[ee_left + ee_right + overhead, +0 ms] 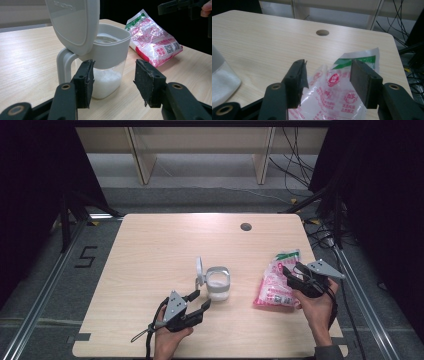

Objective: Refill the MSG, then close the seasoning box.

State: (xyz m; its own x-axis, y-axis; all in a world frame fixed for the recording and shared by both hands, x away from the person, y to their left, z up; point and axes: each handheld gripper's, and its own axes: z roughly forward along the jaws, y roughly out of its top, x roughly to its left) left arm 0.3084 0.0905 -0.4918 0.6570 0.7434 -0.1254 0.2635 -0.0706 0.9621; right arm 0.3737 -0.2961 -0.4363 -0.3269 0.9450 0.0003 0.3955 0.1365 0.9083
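Two grippers work over one pale wooden desk [150,250], the largest thing in the high view, with a round cable hole [245,226] near its far edge. Next in size, a pink-and-white printed bag [274,287] with a green top edge lies flat toward the desk's right side, its plastic crinkled and covered with red print. Near the middle stands a container [219,283] with a grey upper collar and a clear lower body, holding a white granular fill that reaches partway up; its flat grey lid [199,268] is hinged open and stands upright on the left side above a curved handle. Bag and container are apart, with bare wood between them. At the near left, the left gripper [201,300] points toward the container from the person's side, just short of it; in the left gripper view its jaws stand fairly wide, the pads level with the container's clear part and not pressing on it. On the right, the right gripper [290,270] sits over the bag's right half; in the right gripper view its jaws stand apart above the bag's printed plastic, with nothing clamped between the pads.
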